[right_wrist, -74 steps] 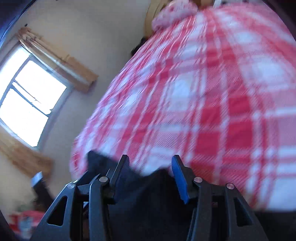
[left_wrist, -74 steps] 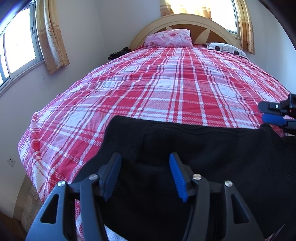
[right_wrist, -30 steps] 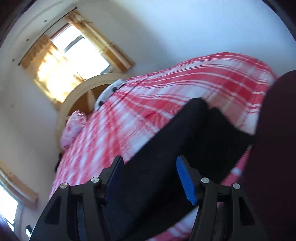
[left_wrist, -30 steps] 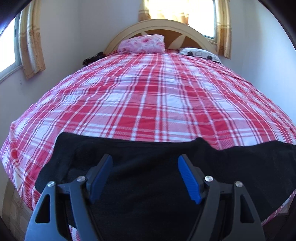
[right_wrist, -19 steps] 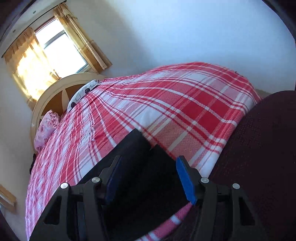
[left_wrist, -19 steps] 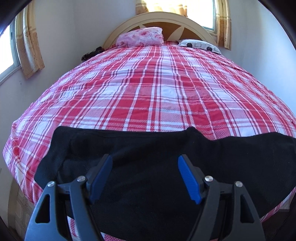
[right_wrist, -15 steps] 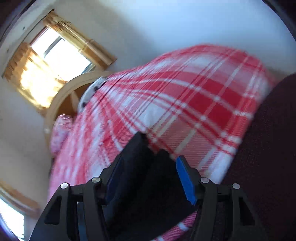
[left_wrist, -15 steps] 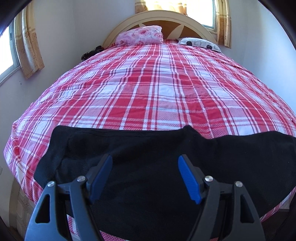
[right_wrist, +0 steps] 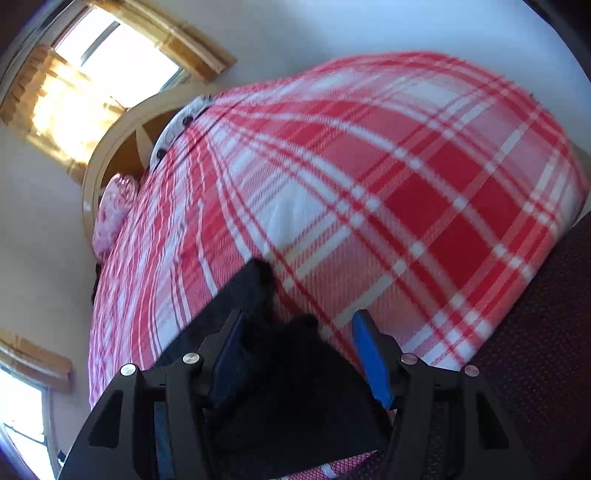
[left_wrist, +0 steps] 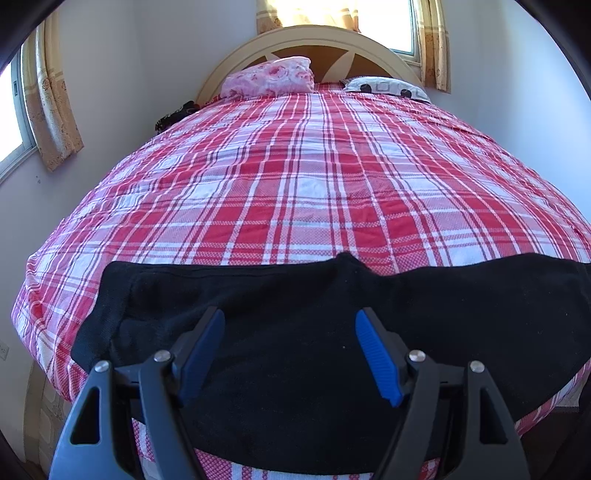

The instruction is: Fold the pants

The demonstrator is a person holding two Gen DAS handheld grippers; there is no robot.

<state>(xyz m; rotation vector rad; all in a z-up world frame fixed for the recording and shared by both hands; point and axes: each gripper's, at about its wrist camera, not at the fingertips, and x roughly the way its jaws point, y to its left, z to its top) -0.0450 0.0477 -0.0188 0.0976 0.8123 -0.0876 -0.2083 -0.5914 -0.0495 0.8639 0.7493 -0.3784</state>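
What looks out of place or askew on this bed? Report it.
Nothing is spilled or damaged. The black pants lie crosswise at the foot of the plaid bed, and their far edge humps up at mid-length rather than running straight. A dark bundle sits at the bed's edge near the headboard; what it is, I cannot tell.

Daylight pours through a curtained window [left_wrist: 334, 11] behind the headboard, blown out to white glare. The left wrist view is sharp; the right wrist view is smeared by motion blur across the plaid bedspread [right_wrist: 369, 192]. Fisheye bending curves both, with dark vignetted corners.
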